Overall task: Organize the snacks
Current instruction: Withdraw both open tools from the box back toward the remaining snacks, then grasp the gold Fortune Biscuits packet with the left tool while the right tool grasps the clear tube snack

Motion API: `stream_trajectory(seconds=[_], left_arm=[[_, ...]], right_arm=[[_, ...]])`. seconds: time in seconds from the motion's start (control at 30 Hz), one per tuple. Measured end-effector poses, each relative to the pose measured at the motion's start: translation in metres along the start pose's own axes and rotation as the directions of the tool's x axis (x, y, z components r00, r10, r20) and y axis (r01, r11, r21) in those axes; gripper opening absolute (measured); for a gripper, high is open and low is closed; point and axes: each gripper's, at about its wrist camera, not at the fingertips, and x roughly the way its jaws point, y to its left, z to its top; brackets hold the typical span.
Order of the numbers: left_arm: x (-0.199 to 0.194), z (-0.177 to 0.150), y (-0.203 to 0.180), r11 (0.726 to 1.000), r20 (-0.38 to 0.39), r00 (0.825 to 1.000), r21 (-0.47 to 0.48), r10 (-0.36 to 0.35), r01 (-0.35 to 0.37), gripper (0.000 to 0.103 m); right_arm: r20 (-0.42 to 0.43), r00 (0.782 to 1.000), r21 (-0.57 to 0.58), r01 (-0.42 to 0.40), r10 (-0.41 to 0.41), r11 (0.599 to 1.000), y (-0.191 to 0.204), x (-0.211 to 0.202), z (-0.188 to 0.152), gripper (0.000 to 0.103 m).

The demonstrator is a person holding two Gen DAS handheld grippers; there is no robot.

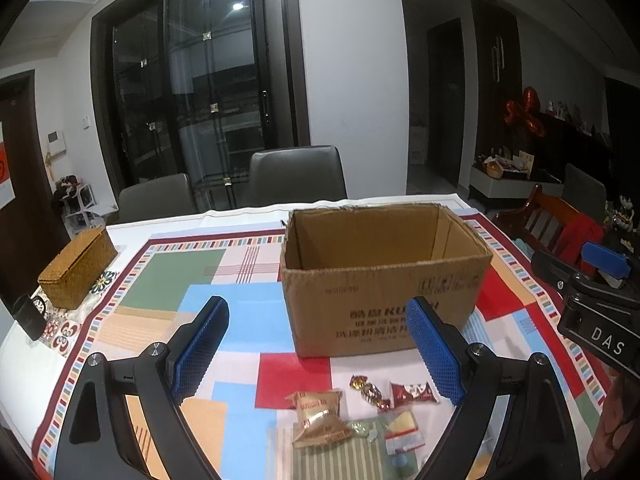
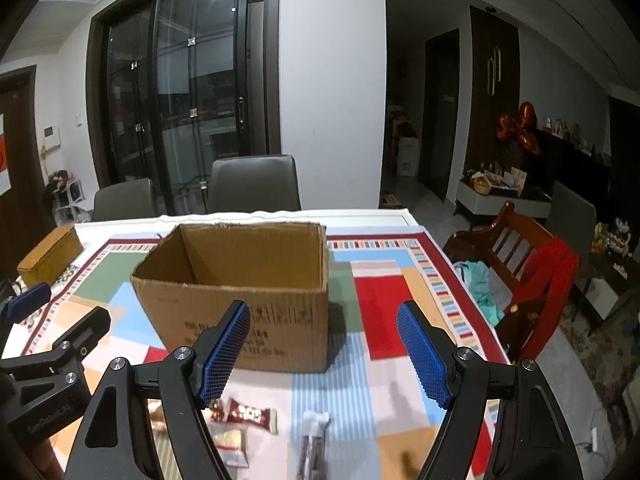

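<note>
Snacks [image 1: 352,412] lie loose on the bench [image 1: 160,280] just before the empty box [image 1: 384,272], both grippers, left [image 1: 320,360] and right [image 2: 324,356], wide and holding nothing, so I'd lower one squarely over a single packet before closing.
</note>
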Motion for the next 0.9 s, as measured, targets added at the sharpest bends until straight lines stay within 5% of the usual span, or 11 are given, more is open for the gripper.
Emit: stream_trajectory(seconds=[0.9], left_arm=[[0.02, -0.054, 0.004, 1.0, -0.071, 0.997, 0.005, 0.004, -0.003, 0.09]], right_arm=[[-0.082, 0.993, 0.008, 0.081, -0.08, 0.997, 0.009, 0.006, -0.062, 0.077]])
